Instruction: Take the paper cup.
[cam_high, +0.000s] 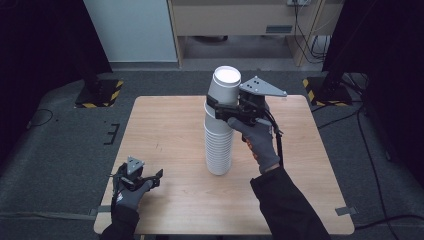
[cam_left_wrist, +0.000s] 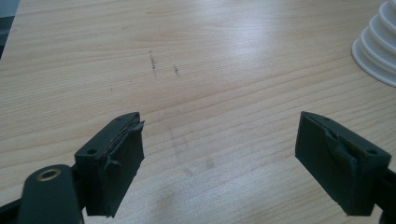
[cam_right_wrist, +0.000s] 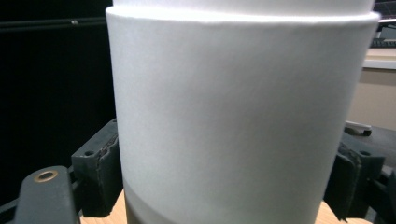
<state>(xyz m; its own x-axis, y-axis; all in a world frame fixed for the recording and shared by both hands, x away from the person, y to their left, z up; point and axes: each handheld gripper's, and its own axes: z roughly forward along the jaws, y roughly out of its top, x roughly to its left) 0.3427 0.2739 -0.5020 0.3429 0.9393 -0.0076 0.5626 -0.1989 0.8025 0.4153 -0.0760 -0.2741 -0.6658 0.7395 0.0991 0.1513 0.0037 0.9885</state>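
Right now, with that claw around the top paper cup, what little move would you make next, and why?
Probably lift the right gripper straight up. Its jaws stand on either side of the top cup, which sits upside down on the tall cup stack. The left gripper rests open on the table, apart from the stack, so a sideways pull could tip the unsupported tower.

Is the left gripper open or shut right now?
Open. In the left gripper view the left gripper has its jaws spread wide over the bare table, with nothing between them.
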